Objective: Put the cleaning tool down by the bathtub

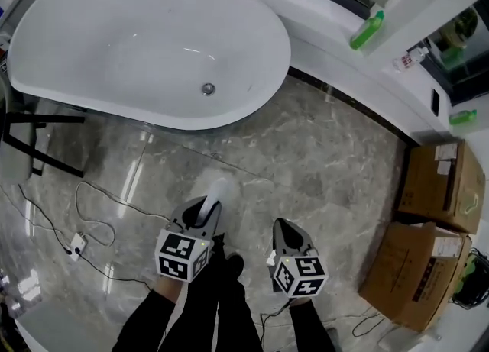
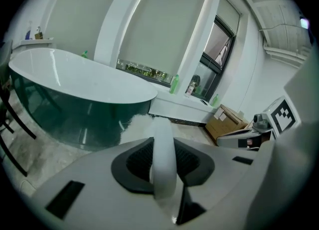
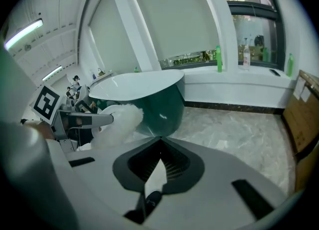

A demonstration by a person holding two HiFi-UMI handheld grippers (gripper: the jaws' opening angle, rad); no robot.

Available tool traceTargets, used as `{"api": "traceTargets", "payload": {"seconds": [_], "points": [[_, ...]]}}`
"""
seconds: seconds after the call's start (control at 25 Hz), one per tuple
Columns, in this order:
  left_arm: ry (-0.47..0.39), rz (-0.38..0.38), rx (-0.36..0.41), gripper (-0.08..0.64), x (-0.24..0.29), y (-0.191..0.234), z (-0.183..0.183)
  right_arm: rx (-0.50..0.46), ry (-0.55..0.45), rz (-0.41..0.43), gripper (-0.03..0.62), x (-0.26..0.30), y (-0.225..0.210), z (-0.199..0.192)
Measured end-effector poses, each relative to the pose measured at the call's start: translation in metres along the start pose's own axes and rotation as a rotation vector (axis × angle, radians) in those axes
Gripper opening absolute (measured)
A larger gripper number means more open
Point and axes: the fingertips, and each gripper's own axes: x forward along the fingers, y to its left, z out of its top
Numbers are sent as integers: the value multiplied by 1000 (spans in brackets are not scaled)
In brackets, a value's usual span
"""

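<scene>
A white bathtub (image 1: 145,45) with a dark green outside (image 2: 75,114) stands at the upper left on the marble floor. My left gripper (image 1: 206,209) is shut on the white handle (image 2: 163,159) of a fluffy white cleaning tool (image 1: 219,188). Its fluffy head (image 2: 135,124) sticks out ahead of the jaws, over the floor a short way in front of the tub. My right gripper (image 1: 281,227) hangs beside it to the right, its jaws shut with nothing between them. In the right gripper view the tool's head (image 3: 118,120) shows at the left, in front of the tub (image 3: 144,97).
Two cardboard boxes (image 1: 443,182) (image 1: 416,274) stand at the right by the wall. Green bottles (image 1: 367,31) sit on the white window ledge (image 1: 336,53) behind the tub. A cable with a plug (image 1: 76,245) lies on the floor at the left, near a black stand (image 1: 38,140).
</scene>
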Motion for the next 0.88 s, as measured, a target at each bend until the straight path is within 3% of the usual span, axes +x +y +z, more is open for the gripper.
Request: {"api": "traceTargets", "payload": {"seconds": [0.56, 0.88], "points": [[-30, 27, -50, 98, 102, 79, -90, -75, -2, 39, 0, 137, -32, -57], [-34, 60, -25, 98, 159, 114, -128, -127, -33, 31, 0, 194, -63, -74]]}}
